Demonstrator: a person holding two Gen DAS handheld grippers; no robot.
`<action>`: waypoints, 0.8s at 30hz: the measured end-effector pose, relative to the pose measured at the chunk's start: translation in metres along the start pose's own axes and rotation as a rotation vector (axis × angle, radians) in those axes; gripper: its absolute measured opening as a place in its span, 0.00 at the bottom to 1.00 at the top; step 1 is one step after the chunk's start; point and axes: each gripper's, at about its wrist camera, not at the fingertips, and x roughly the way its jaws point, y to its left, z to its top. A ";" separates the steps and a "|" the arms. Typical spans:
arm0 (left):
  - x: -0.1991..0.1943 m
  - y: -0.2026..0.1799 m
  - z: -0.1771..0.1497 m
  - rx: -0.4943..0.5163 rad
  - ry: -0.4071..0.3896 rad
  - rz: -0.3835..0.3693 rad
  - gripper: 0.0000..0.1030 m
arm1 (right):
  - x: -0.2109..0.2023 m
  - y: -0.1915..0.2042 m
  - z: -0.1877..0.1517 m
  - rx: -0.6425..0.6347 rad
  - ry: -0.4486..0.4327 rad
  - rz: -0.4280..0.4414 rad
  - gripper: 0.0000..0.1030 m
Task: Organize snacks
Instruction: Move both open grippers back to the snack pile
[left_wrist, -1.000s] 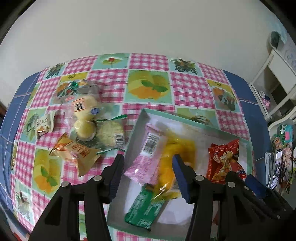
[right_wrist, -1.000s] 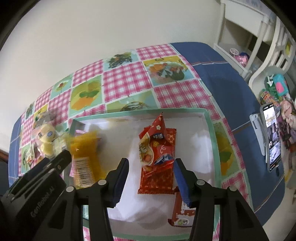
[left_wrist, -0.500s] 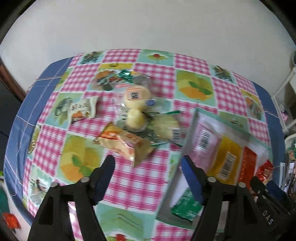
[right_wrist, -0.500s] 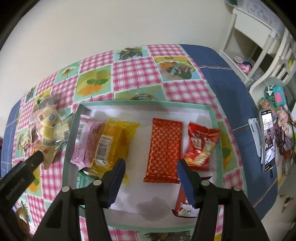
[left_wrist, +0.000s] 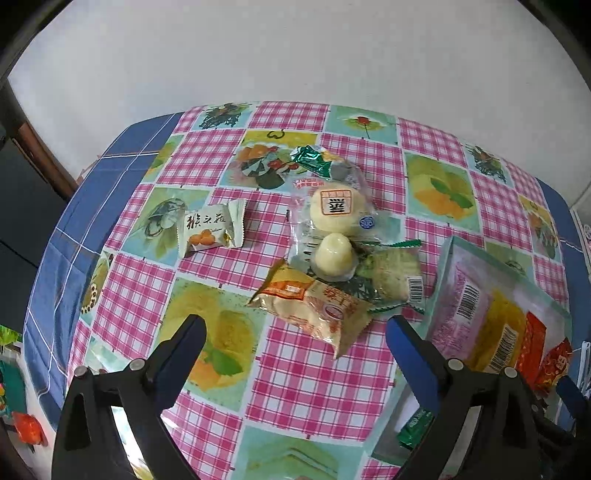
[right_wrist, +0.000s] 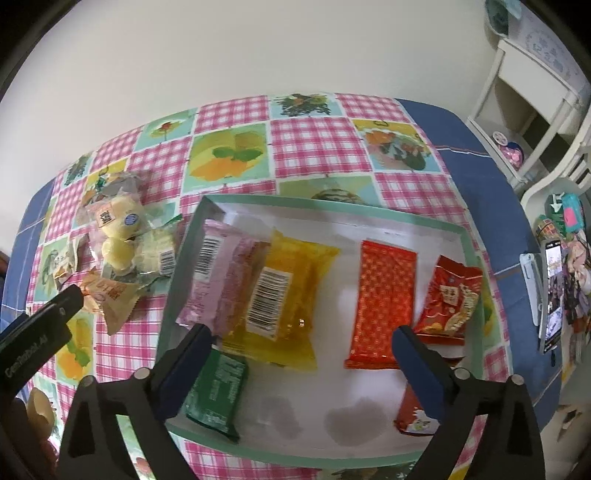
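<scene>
left tongs (left_wrist: 295, 328): spread wide, nothing between them. A second ago they hung over the tray, right above the pink and yellow packs; now they've swung out over the loose pile on the desk (left_wrist: 306, 373).
right tongs (right_wrist: 301, 338): also spread wide and empty, hovering over the tray. A second ago they were low over the red stuff, now they've pulled back so the whole tray shows.
tray (right_wrist: 369, 212): green rim, white floor, sitting on the checkered cloth to the right of the pile.
in the tray: pink pack (right_wrist: 218, 273) at left with the yellow pack (right_wrist: 284, 295) overlapping it, green pack (right_wrist: 218, 395) below those. Orange-red flat pack (right_wrist: 384, 306) lies flat now, beside the red snack bag (right_wrist: 450, 299); a second ago the two were stacked together. One more red pack (right_wrist: 412, 413) is at the near edge, half hidden by the finger.
loose pile: orange-labelled pastry pack (left_wrist: 314, 306) nearest the left tongs, touching the clear bag of round buns (left_wrist: 332, 221) and a green-edged cake pack (left_wrist: 391, 277).
off on its own: small white candy pack (left_wrist: 210, 229), left of the pile, apart from it.
far right: phone (right_wrist: 552, 291) on the blue cloth edge.
</scene>
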 end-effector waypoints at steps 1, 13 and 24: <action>0.000 0.001 0.001 0.000 -0.002 0.004 0.95 | 0.000 0.003 0.000 -0.003 -0.006 0.004 1.00; 0.001 0.034 0.014 -0.055 -0.029 0.000 0.95 | -0.004 0.039 0.006 0.022 -0.091 0.154 1.00; 0.015 0.095 0.030 -0.127 -0.025 0.003 0.95 | -0.006 0.094 0.014 -0.035 -0.118 0.251 1.00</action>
